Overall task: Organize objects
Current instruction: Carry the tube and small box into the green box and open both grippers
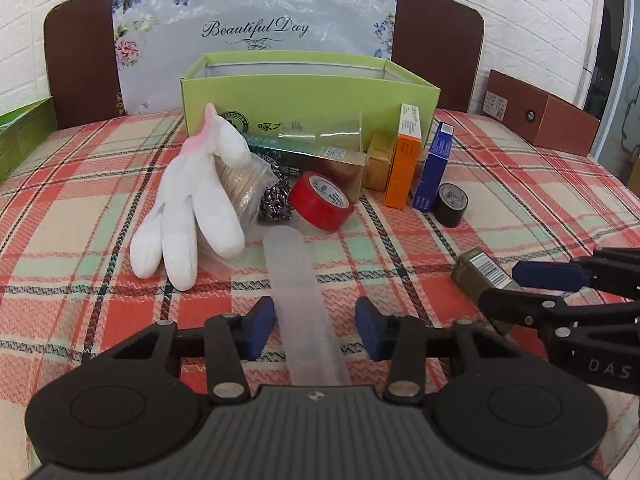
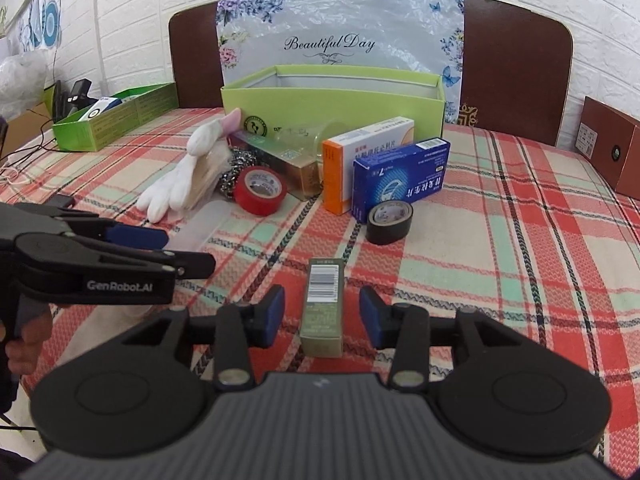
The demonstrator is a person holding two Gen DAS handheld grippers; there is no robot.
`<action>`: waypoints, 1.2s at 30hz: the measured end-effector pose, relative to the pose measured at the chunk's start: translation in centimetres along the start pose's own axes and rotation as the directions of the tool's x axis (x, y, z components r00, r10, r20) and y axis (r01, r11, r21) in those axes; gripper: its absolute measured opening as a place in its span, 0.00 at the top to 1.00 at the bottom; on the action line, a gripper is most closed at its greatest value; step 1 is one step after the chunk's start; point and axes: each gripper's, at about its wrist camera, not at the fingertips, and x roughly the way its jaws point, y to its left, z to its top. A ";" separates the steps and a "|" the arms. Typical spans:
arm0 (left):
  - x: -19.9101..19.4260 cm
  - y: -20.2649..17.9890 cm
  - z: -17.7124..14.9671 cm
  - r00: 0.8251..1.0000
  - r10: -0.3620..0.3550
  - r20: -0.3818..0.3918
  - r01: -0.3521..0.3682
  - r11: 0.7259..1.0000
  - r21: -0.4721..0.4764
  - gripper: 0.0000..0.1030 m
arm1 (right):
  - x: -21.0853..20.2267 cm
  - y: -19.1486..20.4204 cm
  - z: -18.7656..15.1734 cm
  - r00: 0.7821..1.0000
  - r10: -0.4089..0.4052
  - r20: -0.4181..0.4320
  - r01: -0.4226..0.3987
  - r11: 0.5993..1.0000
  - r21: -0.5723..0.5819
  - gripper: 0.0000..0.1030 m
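Both grippers' jaws gape wide, left gripper (image 1: 315,328) astride a clear case (image 1: 304,304), right gripper (image 2: 322,318) astride a small box (image 2: 323,312); close squarely mid-length.

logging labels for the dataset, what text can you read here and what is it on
"Beautiful Day": flowered sheet on the headboard.
"GenRobot.AI": left gripper, seen from the right wrist.
"DAS", cut off: right gripper, seen from the left wrist.
Print on the orange box, blue box, tape rolls and barcoded box: too small to read.

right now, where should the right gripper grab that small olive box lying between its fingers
Grip the olive box across its two long narrow sides, near mid-length, coming straight in from the near end. It lies flat, lengthwise along the right gripper, whose open fingers already flank it.
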 end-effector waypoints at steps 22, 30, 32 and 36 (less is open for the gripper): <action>0.4 0.4 0.5 1.000 -0.006 -0.008 0.006 1.000 0.001 0.71 | 2.0 0.3 -0.1 0.999 0.010 -0.038 -0.009 1.000 0.017 0.64; -0.7 0.3 0.9 0.999 -0.042 0.012 0.042 0.999 -0.001 0.72 | 2.0 0.2 0.0 0.999 0.000 -0.035 0.001 1.000 0.028 0.78; -1.6 0.3 1.5 0.997 -0.068 0.043 0.068 0.998 -0.001 0.72 | 1.8 0.0 0.3 0.999 0.018 -0.028 -0.017 0.999 0.033 0.78; -3.9 0.2 3.7 0.983 -0.113 0.147 0.111 0.994 0.020 0.72 | 0.4 -0.2 1.9 0.996 0.079 0.029 -0.080 0.995 0.060 0.78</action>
